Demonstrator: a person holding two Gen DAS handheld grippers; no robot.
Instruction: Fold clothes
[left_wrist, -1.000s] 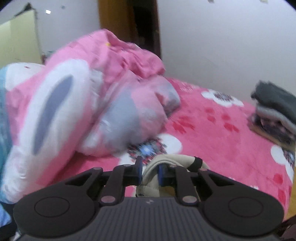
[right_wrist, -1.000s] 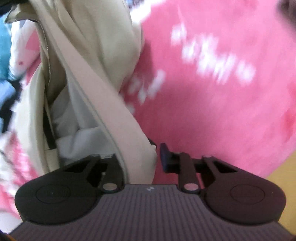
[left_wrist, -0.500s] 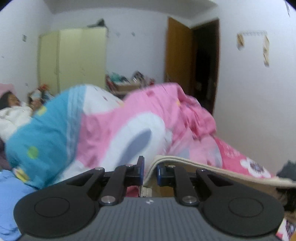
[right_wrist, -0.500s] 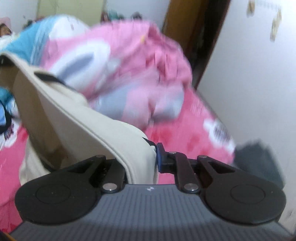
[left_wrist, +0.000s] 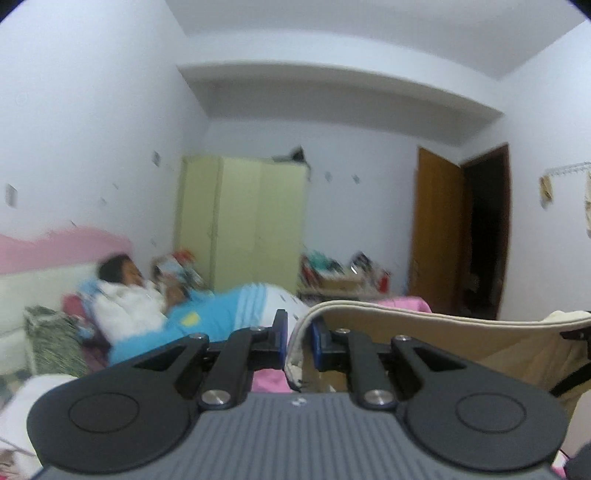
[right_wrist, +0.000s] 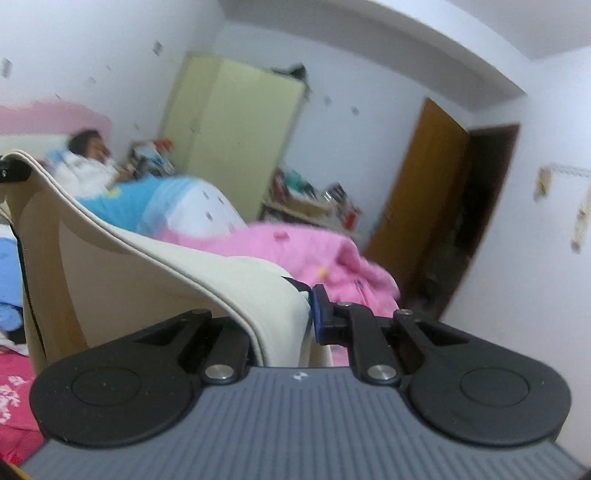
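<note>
holding the beige garment (left_wrist: 443, 336) stretched in the air above the bed (right_wrist: 14, 384), the left claw (left_wrist: 298, 339) and right claw (right_wrist: 308, 314) each pinch a corner; a thin grip may slip if pulled.

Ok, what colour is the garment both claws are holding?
Plain beige garment, with dark trim; clearest in the right wrist view.

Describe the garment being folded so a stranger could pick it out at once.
Start at the bed with its pink quilt and the blue-and-white blanket behind it. In front of them, held up off the bed, hangs a beige garment, stretched between the left tongs and the right tongs, each shut on its upper edge. It is the only plain, pale cloth there, with a lighter band along that edge.
</note>
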